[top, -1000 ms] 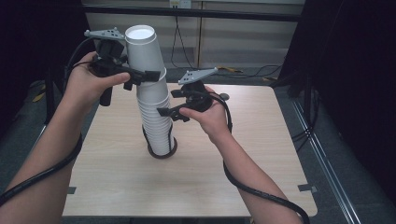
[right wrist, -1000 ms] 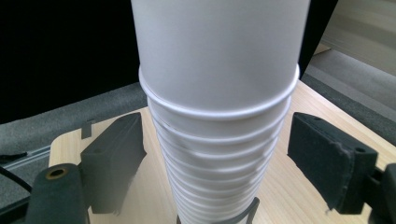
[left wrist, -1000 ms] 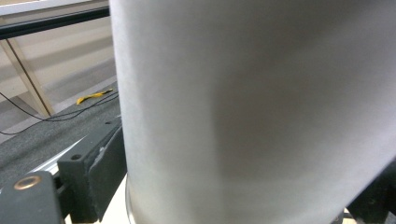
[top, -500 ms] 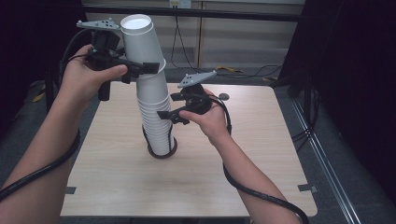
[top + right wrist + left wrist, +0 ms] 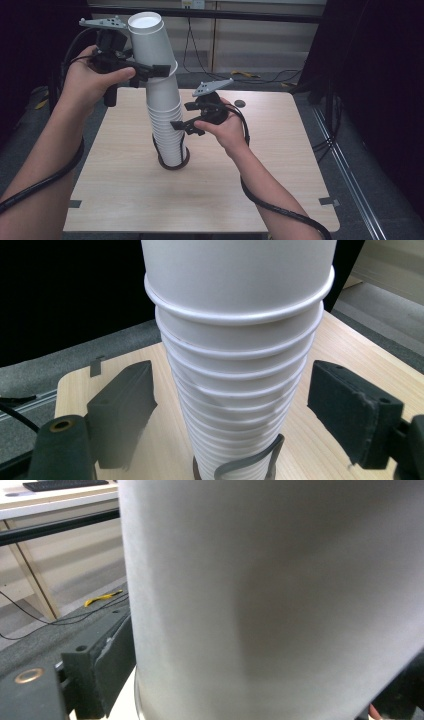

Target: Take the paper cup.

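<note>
1. A wooden table (image 5: 260,200) stands on a grey floor with pale cabinets behind it, and cables lie on the floor past its far edge.
2. The left gripper (image 5: 150,71), held above the table's far left corner, is clamped on the top cup (image 5: 150,42). That cup is upside down with its base up, its long axis tilted slightly left.
3. The cup stack (image 5: 167,125) stands upright, rims down, left of the table's centre in a dark ring holder (image 5: 173,163).
4. The right gripper (image 5: 230,410) has its jaws spread wide on either side of the stack, touching nothing.
5. No writing shows on the cups.
</note>
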Demonstrator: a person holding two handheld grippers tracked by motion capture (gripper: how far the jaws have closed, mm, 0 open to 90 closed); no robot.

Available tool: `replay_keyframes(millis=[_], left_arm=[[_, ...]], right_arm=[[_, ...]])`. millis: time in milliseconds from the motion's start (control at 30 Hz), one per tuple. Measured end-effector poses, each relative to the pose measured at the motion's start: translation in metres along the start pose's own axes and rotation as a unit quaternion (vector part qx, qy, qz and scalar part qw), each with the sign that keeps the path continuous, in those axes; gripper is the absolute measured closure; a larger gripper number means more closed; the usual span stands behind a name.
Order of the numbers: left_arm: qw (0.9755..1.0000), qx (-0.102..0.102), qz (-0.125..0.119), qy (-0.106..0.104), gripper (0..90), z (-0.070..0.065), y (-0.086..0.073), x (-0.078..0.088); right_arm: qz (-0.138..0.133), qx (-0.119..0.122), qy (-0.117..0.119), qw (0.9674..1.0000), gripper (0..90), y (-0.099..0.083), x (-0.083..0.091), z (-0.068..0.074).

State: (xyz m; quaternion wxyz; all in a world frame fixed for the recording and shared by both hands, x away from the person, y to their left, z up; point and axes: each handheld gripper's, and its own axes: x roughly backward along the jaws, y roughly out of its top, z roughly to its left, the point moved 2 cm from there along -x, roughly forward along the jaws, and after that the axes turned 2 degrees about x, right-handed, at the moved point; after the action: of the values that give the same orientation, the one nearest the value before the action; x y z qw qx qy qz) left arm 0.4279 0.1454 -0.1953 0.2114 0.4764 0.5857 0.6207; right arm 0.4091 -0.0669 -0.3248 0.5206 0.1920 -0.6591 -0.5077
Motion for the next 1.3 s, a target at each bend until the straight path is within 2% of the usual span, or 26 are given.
replay_keyframes(millis=[233,667,1300], left_arm=[[0.9999,0.001,-0.011,-0.005,9.6,-0.002,0.001,0.004],[0.9997,0.003,-0.024,0.0,9.6,0.001,-0.001,0.017],[0.9996,0.009,-0.027,0.005,9.6,0.008,-0.01,0.038]], right_arm=[[0.0,-0.001,0.0,1.0,18.5,-0.002,0.0,-0.001],[0.006,-0.002,-0.003,1.0,18.6,-0.009,0.0,-0.004],[0.014,-0.006,-0.005,0.9999,18.5,-0.02,0.002,-0.008]])
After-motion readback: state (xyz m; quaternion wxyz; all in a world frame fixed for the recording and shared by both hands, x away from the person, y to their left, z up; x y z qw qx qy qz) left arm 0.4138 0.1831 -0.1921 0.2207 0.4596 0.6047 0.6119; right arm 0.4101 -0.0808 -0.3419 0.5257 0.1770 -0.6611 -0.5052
